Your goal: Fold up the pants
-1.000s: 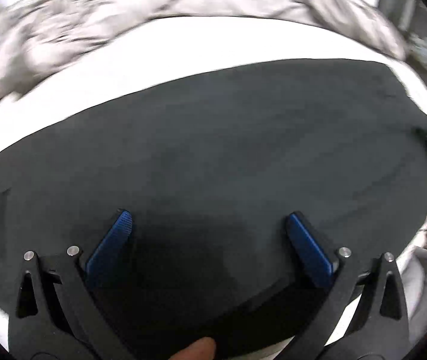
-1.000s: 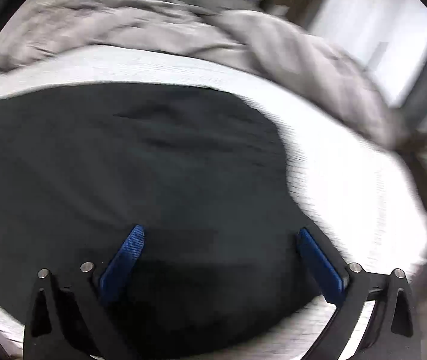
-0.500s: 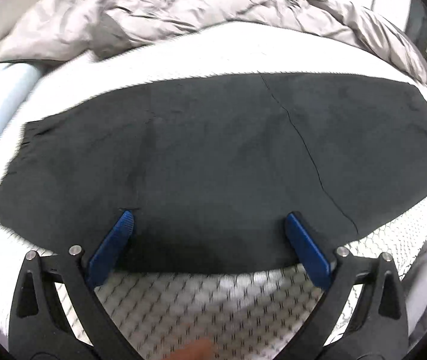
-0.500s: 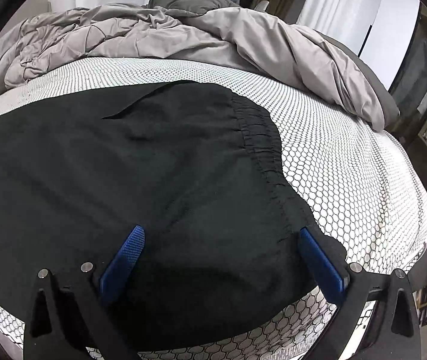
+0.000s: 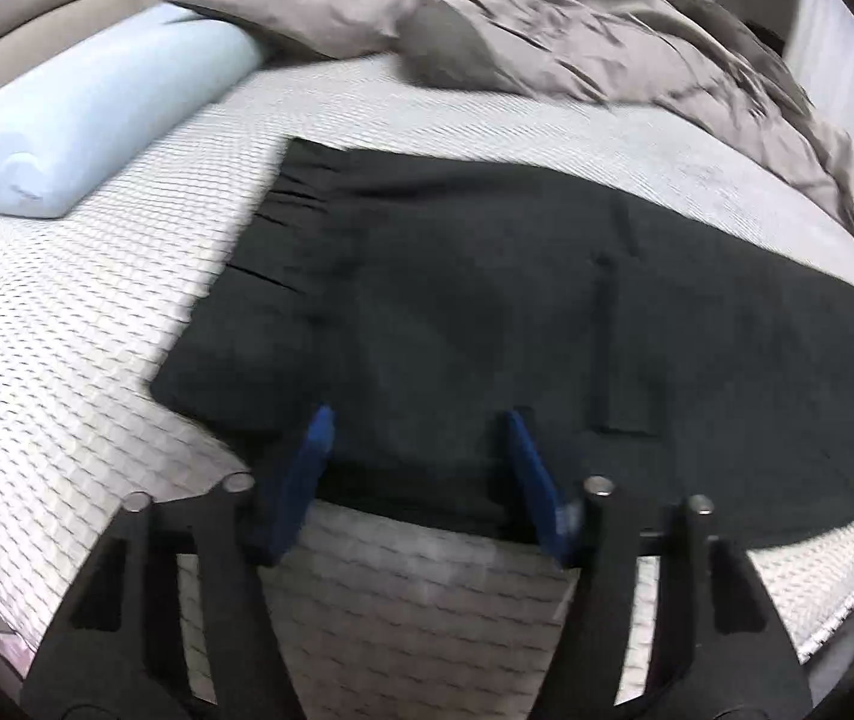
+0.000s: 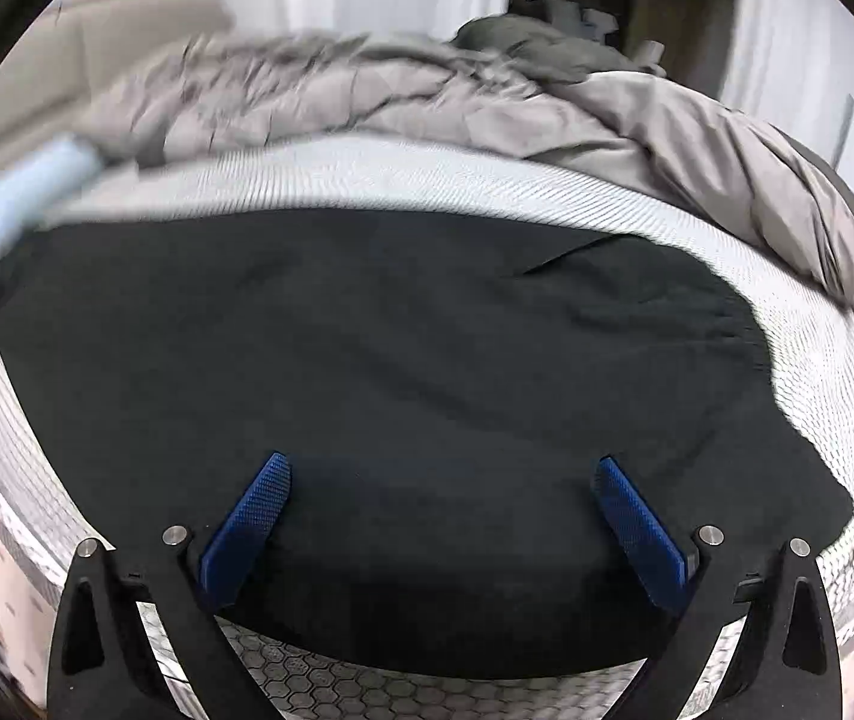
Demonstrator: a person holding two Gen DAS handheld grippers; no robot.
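Black pants [image 5: 517, 312] lie flat on a white patterned bed sheet [image 5: 85, 360]. In the left wrist view their left end shows gathered folds and their near edge runs between my fingers. My left gripper [image 5: 418, 429] is open but narrower than before, and its blue pads straddle the near edge of the pants without gripping them. In the right wrist view the pants [image 6: 397, 372] fill the middle, with the gathered waistband at the right. My right gripper [image 6: 439, 468] is wide open and empty over the near part of the pants.
A crumpled grey duvet [image 5: 577, 30] lies along the far side of the bed and also shows in the right wrist view [image 6: 427, 96]. A light blue pillow [image 5: 85, 114] lies at the far left. The near bed edge [image 5: 835, 618] is close below the grippers.
My left gripper has swung left toward the end of the pants and its jaws have narrowed. My right gripper has swung left too, and the waistband now sits further right in its view.
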